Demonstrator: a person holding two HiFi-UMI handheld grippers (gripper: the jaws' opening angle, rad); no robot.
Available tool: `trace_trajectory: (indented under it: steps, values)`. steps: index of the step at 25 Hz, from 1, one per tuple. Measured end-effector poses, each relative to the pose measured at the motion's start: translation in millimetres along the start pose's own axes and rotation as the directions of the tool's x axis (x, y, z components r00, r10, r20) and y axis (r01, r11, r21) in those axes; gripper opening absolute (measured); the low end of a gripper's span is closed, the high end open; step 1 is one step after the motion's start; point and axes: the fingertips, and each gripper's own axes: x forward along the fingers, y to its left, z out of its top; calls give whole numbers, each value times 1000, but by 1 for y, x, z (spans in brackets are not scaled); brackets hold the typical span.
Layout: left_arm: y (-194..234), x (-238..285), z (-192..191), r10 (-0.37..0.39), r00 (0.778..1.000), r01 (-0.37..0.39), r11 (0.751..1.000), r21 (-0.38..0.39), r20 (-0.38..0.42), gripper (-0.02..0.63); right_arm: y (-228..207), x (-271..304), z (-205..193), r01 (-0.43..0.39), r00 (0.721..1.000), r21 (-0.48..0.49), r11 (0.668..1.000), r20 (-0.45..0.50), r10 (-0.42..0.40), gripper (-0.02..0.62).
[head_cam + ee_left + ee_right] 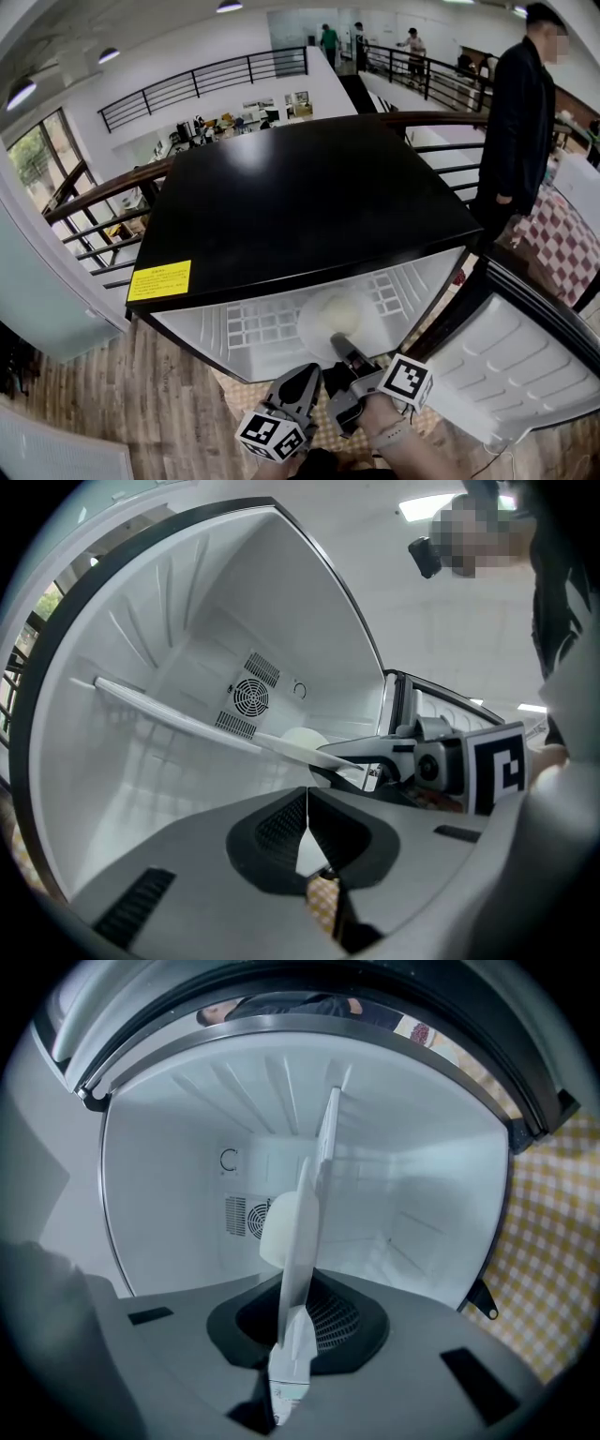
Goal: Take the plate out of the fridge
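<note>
Plainly the plate (330, 317) lay flat on the white shelf (246, 330) inside the open fridge (300, 202), at about the middle of the shelf's front edge. Its near rim faced out toward the person. The right tongs (341, 345) were clenched on that near rim. In the right gripper view the plate (298, 1232) ran edge-on straight away from the right tongs (289, 1358), with the pads pressed on either face of it.

Being round, the plate had no long axis to line up. What mattered was that it stretched level from the tongs into the fridge, so the way out seemed to be a straight pull back over the shelf's front edge.

The left tongs (307, 373) hung just beside the right ones, on their left and a little farther from the shelf. They were clenched on nothing, the jaws meeting in the left gripper view (307, 819). The right hand was therefore the nearer one, and the only one in contact.

No other dish showed on the shelf, and whether anything lay on the plate could not be told. The door (525, 366) stood swung open at the right.
</note>
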Motion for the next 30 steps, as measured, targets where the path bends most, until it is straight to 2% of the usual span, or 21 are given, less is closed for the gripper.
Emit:
trace_trajectory:
  steps: [10, 18, 25, 30]
  values:
    - [1, 7, -8, -92, 995, 93, 996, 7, -36, 11, 1, -13, -6, -54, 998, -13, 998, 42, 55, 53]
    - [1, 4, -17, -127, 990, 127, 992, 2, -52, 11, 3, -30, -13, -80, 995, -38, 996, 53, 82, 52]
    - [13, -20, -10, -72, 997, 73, 997, 13, -37, 11, 6, -35, -25, -101, 994, -23, 995, 44, 102, 52]
    - [20, -39, -9, -7, 1000, 8, 1000, 24, -17, 11, 6, -41, -44, -122, 992, -13, 992, -12, 122, 52]
